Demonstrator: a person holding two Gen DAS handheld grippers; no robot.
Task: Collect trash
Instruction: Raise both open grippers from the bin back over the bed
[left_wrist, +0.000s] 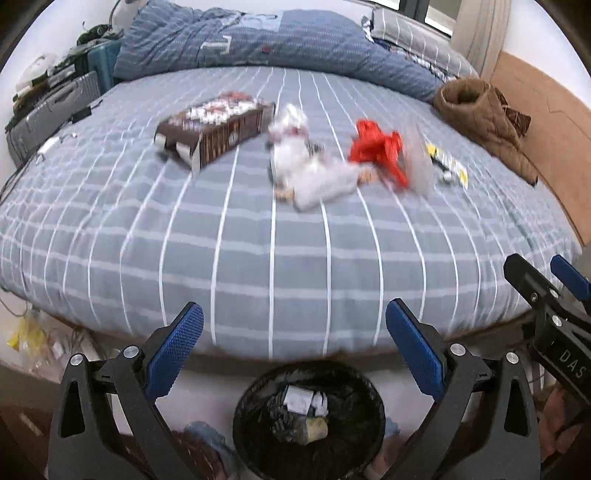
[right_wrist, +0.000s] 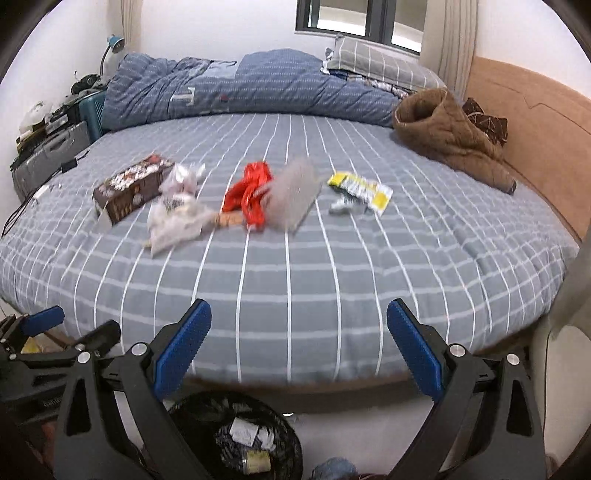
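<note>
Both the left gripper (left_wrist: 294, 325) and right gripper (right_wrist: 299, 325) have jaws spread wide, holding nothing. They hang over a round black-lined trash bin (left_wrist: 258, 398). A brown printed cardboard box (left_wrist: 218, 127) and crumpled red plastic wrapper (left_wrist: 380, 147) lie on the grey-blue checked bed (left_wrist: 258, 240).

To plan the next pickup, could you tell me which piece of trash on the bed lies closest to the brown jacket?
The yellow-and-white wrapper; the other litter lies farther left.

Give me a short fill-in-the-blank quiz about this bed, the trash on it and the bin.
1. The crumpled plastic bag lying mid-bed is ____.
2. The trash bin is lined with a ____ bag.
3. The brown box lies ____ of the white wrapper in both views.
4. Both the left gripper and right gripper hold ____.

Missing words: red; black; left; nothing
</note>
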